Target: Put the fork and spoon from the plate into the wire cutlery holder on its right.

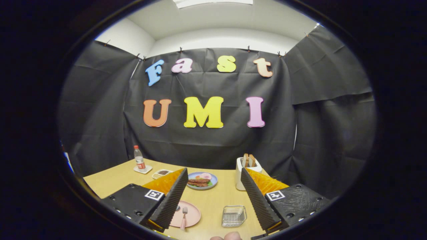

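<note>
gripper (213, 196) open above table; fork (183, 217) on plate (191, 213); holder (234, 215) beside

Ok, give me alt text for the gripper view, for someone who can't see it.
The open gripper hangs above a light wooden table; between its fingers lie a round pink plate holding a pink-handled fork and, to its right, a small wire cutlery holder.

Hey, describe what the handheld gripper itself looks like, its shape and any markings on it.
The gripper has two wedge-shaped fingers with ribbed inner faces, set wide open. Each sits on a black block with screw holes, bearing a square black-and-white tag.
</note>
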Available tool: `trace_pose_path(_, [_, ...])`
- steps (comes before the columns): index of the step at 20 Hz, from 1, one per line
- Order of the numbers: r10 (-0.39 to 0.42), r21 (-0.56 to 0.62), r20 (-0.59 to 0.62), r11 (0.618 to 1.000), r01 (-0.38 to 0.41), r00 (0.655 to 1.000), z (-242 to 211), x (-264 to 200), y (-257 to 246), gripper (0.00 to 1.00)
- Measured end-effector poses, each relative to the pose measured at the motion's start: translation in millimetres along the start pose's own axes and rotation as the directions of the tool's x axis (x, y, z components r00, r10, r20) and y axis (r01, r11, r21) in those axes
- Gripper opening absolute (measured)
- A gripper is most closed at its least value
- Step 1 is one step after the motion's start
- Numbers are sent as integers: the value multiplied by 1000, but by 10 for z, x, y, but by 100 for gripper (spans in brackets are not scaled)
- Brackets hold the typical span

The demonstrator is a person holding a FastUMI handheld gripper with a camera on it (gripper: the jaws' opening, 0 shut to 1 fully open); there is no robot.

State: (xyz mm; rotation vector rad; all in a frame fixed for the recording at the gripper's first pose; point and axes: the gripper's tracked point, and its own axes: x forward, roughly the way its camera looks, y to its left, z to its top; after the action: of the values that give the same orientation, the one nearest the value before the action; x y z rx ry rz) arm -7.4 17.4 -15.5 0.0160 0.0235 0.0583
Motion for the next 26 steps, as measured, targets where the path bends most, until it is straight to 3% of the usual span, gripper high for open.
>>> trace_pose_path(13, [53,3,-60,999,-53,997,-348,-13,243,95])
trace_pose_path(20, [73,3,-207,997,-74,976,-1170,-68,423,95])
trace_pose_path(26, [92,25,-417,996,-90,904,-2146,-145,629,96])
